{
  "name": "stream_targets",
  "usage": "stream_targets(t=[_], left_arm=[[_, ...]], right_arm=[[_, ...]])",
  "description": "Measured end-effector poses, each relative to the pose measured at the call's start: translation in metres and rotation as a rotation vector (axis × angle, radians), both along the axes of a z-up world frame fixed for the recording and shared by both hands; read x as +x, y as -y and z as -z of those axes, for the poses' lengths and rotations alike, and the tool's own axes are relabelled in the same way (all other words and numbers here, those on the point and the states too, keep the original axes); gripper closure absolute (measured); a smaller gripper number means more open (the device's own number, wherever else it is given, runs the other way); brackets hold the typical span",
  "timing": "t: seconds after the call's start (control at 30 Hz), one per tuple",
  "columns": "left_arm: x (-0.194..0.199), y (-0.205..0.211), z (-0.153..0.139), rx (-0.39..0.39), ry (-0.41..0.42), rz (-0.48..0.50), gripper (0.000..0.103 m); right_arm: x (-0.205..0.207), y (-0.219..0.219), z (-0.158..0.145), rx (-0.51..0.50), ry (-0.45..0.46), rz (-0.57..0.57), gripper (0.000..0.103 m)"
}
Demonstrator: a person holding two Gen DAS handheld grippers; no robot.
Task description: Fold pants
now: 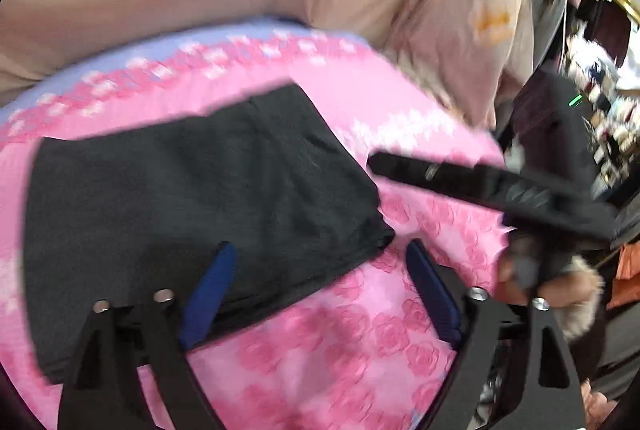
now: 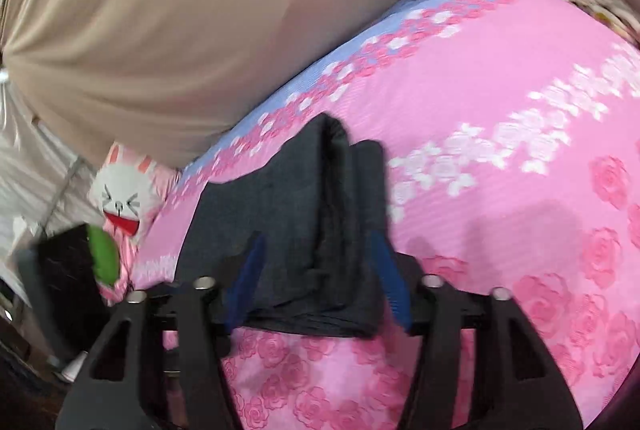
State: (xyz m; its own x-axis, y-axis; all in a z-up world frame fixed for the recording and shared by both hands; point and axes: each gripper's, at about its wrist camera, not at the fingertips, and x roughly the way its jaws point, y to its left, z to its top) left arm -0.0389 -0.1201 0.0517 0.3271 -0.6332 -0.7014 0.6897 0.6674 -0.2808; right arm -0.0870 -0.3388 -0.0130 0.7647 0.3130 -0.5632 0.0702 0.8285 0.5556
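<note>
The dark grey pants [image 1: 192, 182] lie folded into a compact stack on the pink rose-patterned bed cover [image 1: 320, 350]. My left gripper [image 1: 316, 250] is open and empty, its blue pads spread over the stack's near right corner. The right gripper appears in the left wrist view as a black bar [image 1: 480, 186] to the right of the pants. In the right wrist view the folded pants [image 2: 296, 222] lie between the spread blue pads of my right gripper [image 2: 320, 246], which is open; the pads are not pressing the cloth.
A beige quilt or cushion [image 2: 180, 30] rises behind the bed cover. A white rabbit plush [image 2: 120, 198] and a black box [image 2: 68, 262] sit at the left edge. Cluttered shelves [image 1: 600, 110] stand at the far right.
</note>
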Motion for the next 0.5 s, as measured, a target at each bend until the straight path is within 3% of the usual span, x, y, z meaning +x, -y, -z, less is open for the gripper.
stream_targets(t=[0.07,0.1,0.13,0.2,0.23,0.3,0.37,0.47,0.5], left_arm=[[0.01,-0.029,-0.006,0.016,0.032,-0.085,0.017],[0.017,-0.042,-0.007,0.025,0.038,-0.133,0.017],[0.025,-0.055,-0.006,0.029,0.034,-0.181,0.017],[0.046,-0.093,0.0,0.003,-0.031,-0.287,0.017],[0.054,-0.108,0.002,-0.018,-0.063,-0.326,0.017],[0.065,-0.143,0.005,-0.063,-0.106,-0.407,0.017],[0.068,-0.163,0.005,-0.067,-0.109,-0.459,0.017],[0.07,-0.178,0.017,-0.071,-0.144,-0.482,0.017],[0.073,-0.177,0.025,-0.074,-0.176,-0.467,0.017]], right_arm=[[0.008,-0.012,0.002,-0.05,-0.033,-0.015,0.04],[0.016,-0.019,0.008,-0.067,-0.049,-0.029,0.046],[0.024,-0.018,0.015,-0.077,-0.065,-0.039,0.069],[0.027,-0.028,0.01,-0.147,-0.066,-0.015,0.085],[0.02,-0.028,0.0,-0.15,-0.041,-0.013,0.088],[0.001,-0.028,-0.031,-0.112,0.056,0.001,0.089],[-0.013,-0.029,-0.043,-0.143,0.085,0.024,0.089],[0.002,-0.022,-0.004,-0.21,-0.075,0.079,0.083],[0.006,-0.02,0.009,-0.206,-0.118,0.096,0.075]])
